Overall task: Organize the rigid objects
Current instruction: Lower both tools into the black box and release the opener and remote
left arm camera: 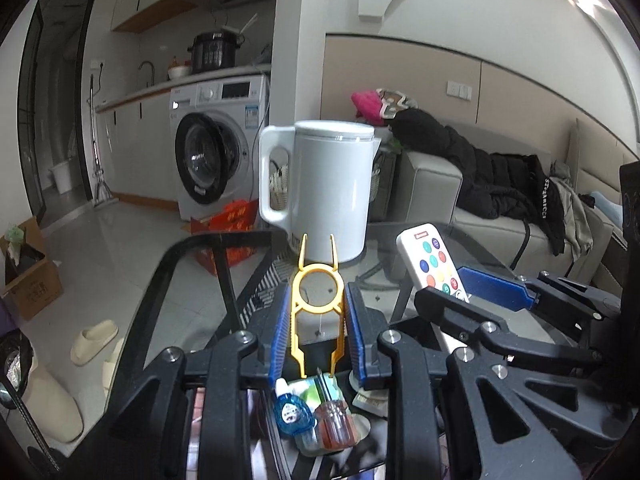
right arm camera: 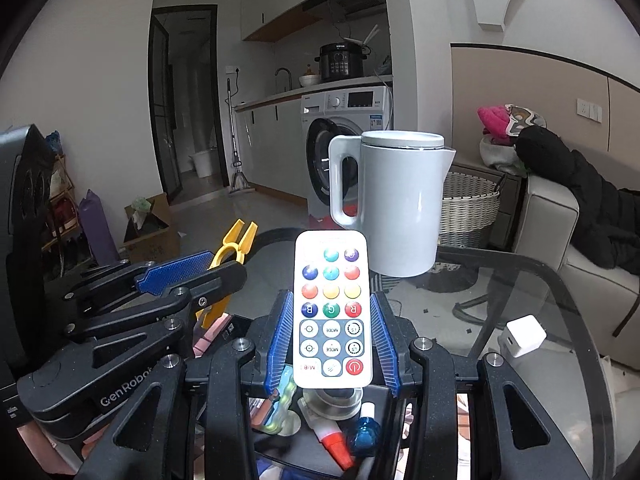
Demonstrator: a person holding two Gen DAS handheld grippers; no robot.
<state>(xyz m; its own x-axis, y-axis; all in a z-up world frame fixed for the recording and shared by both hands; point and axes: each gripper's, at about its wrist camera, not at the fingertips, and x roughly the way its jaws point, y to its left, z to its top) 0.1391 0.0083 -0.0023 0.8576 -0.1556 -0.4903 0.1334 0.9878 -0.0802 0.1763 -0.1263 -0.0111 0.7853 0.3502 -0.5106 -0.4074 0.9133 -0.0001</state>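
Observation:
My left gripper point(left arm camera: 318, 320) is shut on a yellow plastic clip tool point(left arm camera: 317, 300) and holds it upright above the glass table point(left arm camera: 384, 292). My right gripper point(right arm camera: 333, 332) is shut on a white remote point(right arm camera: 331, 308) with coloured buttons, held upright. The remote also shows in the left wrist view point(left arm camera: 434, 264), and the yellow tool in the right wrist view point(right arm camera: 234, 246). The two grippers are side by side, left of each other's view. Below them lie small items: a blue bottle point(left arm camera: 292, 412), a red-handled screwdriver point(left arm camera: 334, 420), a red-capped tube point(right arm camera: 334, 442).
A white jug point(left arm camera: 326, 188) with a lid stands on the table just ahead of both grippers. A white charger cube point(right arm camera: 525, 335) lies on the glass at the right. A grey sofa point(left arm camera: 500, 208) with black clothes is at the right, a washing machine point(left arm camera: 216, 156) behind.

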